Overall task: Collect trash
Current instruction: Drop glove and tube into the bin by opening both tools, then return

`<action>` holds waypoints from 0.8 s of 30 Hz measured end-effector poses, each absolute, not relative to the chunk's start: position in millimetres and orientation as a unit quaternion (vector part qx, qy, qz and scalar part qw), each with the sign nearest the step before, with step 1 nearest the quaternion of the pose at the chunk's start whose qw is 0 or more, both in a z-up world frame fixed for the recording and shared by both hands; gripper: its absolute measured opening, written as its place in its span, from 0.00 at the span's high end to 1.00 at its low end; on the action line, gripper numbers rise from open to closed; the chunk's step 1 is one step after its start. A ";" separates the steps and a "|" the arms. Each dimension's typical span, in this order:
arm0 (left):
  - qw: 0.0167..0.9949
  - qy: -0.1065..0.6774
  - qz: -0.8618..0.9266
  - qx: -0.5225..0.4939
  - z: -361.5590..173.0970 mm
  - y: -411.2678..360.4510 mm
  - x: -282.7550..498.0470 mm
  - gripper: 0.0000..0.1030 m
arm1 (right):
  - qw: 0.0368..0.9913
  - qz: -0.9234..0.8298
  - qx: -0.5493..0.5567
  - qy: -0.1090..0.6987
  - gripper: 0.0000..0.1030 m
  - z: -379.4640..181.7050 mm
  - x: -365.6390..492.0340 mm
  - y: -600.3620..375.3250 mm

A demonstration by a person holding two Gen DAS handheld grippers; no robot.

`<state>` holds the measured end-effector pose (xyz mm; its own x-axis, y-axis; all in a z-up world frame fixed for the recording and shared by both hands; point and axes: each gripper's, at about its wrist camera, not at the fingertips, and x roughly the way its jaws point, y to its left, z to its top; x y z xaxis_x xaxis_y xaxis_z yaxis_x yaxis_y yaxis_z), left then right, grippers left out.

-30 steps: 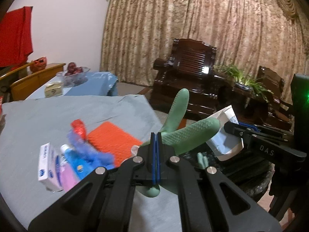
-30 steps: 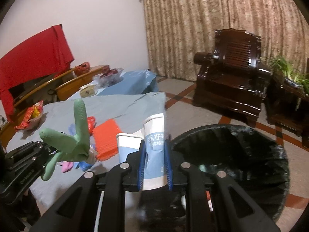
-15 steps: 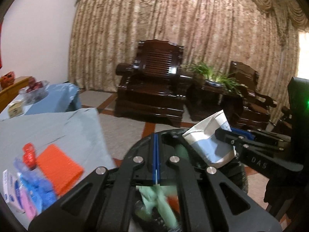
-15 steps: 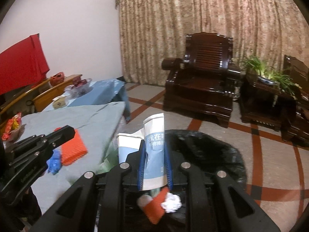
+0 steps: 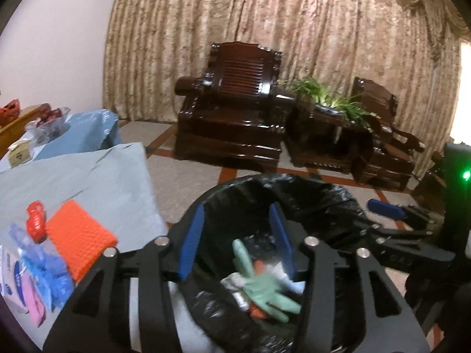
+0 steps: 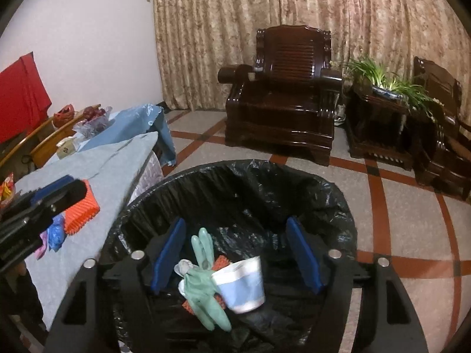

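Observation:
A round bin lined with a black bag [image 5: 294,188] [image 6: 265,176] stands on the floor beside the table. A green rubber glove [image 5: 262,288] [image 6: 203,282] lies inside it on other scraps. A blue and white paper cup [image 6: 243,285] lies in the bin next to the glove. My left gripper [image 5: 237,238] is open and empty above the bin. My right gripper [image 6: 238,253] is open and empty above the bin. On the grey tablecloth [image 5: 73,182] lie an orange sponge [image 5: 78,235] [image 6: 81,214], a red wrapper [image 5: 36,220], blue plastic [image 5: 44,267] and a white box [image 5: 11,282].
A dark wooden armchair [image 6: 282,94] and a side table with a green plant [image 6: 385,85] stand before the curtain. A second table with a blue cloth [image 6: 132,123] holds a bowl of fruit [image 6: 92,117]. The floor [image 6: 397,206] is tiled.
Both grippers swung from the table to over the bin and opened. The green glove fell from the left one, the paper cup from the right one; both now lie in the bin.

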<state>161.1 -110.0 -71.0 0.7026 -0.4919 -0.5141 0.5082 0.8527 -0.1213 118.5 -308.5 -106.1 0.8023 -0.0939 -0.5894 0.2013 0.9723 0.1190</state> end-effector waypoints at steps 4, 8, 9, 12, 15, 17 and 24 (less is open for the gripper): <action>0.929 0.273 -0.249 0.011 -70.8 -87.7 158.4 0.32 | 0.949 -0.067 0.087 0.296 0.10 -101.8 115.5 -301.7; 0.938 0.268 -0.219 0.006 -67.7 -58.1 154.5 0.27 | 0.953 -0.046 0.078 0.289 0.06 -94.8 120.0 -281.1; 0.940 0.267 -0.212 0.004 -67.2 -51.1 153.7 0.26 | 0.954 -0.036 0.077 0.289 0.06 -92.9 122.9 -272.6; 0.947 0.263 -0.185 0.002 -65.3 -23.4 151.4 0.24 | 0.955 -0.014 0.076 0.288 0.06 -88.9 131.8 -251.0; 0.953 0.262 -0.154 -0.001 -65.3 7.2 148.8 0.23 | 0.956 0.011 0.070 0.285 0.06 -86.1 141.3 -225.2; 0.957 0.261 -0.130 -0.001 -64.4 27.4 149.3 0.23 | 0.957 0.025 0.065 0.283 0.06 -84.3 147.4 -208.0; 0.964 0.261 -0.054 0.002 -67.9 93.4 146.0 0.23 | 0.957 0.075 0.049 0.277 0.06 -87.3 168.7 -142.9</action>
<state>146.0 93.4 -67.9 0.8578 -0.1023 -0.5038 0.1044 0.9942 -0.0242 168.7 -142.9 -87.3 0.8347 0.1713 -0.5234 -0.1170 0.9839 0.1354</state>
